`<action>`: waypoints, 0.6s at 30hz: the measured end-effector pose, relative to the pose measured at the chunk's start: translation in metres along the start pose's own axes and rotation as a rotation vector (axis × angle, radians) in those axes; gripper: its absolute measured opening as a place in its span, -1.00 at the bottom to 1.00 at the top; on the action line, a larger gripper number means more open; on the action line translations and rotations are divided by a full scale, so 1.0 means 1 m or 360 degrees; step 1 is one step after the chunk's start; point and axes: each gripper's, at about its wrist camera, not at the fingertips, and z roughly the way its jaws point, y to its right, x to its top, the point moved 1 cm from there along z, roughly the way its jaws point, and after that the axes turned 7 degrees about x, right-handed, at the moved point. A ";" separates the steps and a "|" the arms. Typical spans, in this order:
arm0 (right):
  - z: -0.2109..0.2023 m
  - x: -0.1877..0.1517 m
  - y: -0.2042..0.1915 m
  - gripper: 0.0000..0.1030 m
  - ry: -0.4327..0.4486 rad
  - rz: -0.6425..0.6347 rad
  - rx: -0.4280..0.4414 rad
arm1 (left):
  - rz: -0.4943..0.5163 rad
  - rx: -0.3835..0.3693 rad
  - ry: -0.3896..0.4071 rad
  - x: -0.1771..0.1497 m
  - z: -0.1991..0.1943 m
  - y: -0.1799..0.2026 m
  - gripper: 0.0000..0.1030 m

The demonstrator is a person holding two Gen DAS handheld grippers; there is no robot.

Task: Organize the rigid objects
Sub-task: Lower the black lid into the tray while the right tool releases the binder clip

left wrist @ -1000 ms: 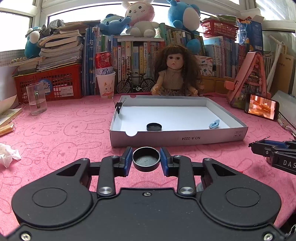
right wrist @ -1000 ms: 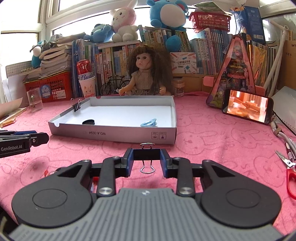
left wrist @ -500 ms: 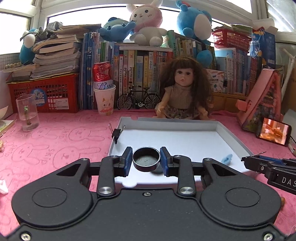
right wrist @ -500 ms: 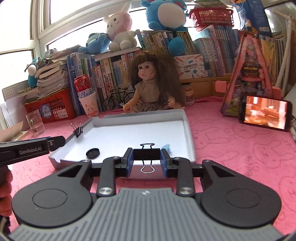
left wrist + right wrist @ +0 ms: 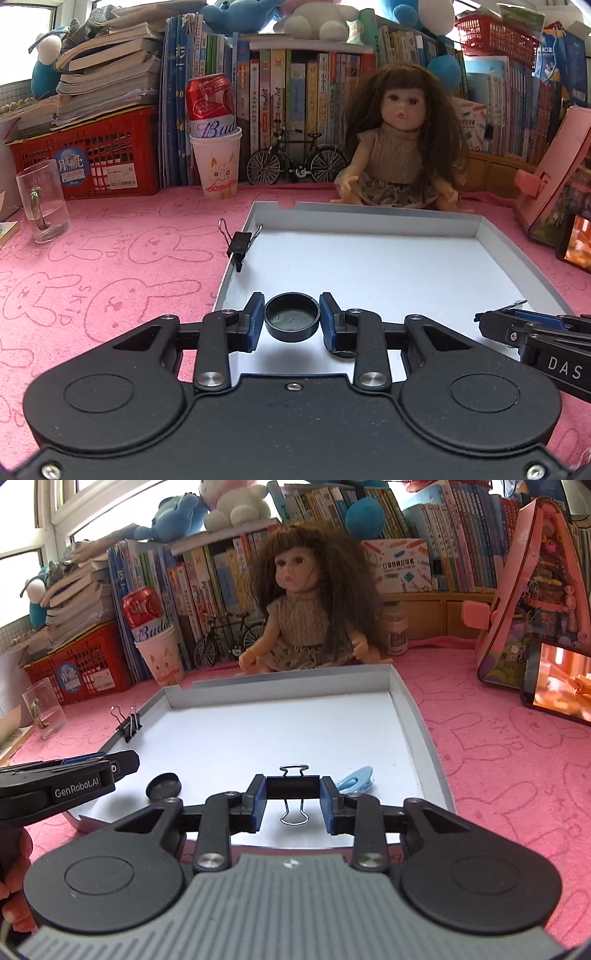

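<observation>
Phone (image 5: 561,686) cropped by right edge

Looked like a home study corner: crammed books (image 5: 295,99), plush toys (image 5: 236,506), a doll (image 5: 400,140) behind a pink bunny-print surface (image 5: 110,277).

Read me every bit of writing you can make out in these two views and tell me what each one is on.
"GenRobot.AI": side of the left gripper.
"DAS", cut off at the frame edge: side of the right gripper.
"Bud", in script, the rest hidden: red can standing in the paper cup.
Book spines, red basket's stickers, white carton: too small to read.
</observation>
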 end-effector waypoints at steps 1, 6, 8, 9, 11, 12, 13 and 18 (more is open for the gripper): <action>0.002 0.000 -0.001 -0.32 -0.0006 -0.0011 -0.0013 | -0.0001 0.0001 -0.0010 -0.001 0.002 0.001 -0.41; 0.008 0.003 -0.002 -0.32 -0.0031 -0.0034 -0.0044 | -0.0015 -0.0002 -0.0041 -0.003 0.009 0.003 -0.41; 0.011 0.003 -0.002 -0.32 -0.0037 -0.0031 -0.0047 | -0.0013 0.0000 -0.0050 -0.004 0.012 0.004 -0.41; 0.012 0.004 -0.002 -0.32 -0.0039 -0.0031 -0.0047 | -0.0010 0.0002 -0.0057 -0.004 0.014 0.005 -0.41; 0.013 0.004 -0.003 -0.32 -0.0045 -0.0035 -0.0046 | -0.0006 0.0005 -0.0054 -0.004 0.015 0.005 -0.41; 0.014 0.004 -0.004 -0.32 -0.0049 -0.0038 -0.0046 | -0.0008 0.0005 -0.0055 -0.004 0.016 0.005 -0.41; 0.015 0.004 -0.004 -0.32 -0.0053 -0.0041 -0.0047 | -0.0008 0.0005 -0.0056 -0.004 0.016 0.005 -0.41; 0.018 0.002 -0.004 -0.31 -0.0077 -0.0023 -0.0045 | 0.0001 0.0007 -0.0054 -0.003 0.016 0.005 -0.41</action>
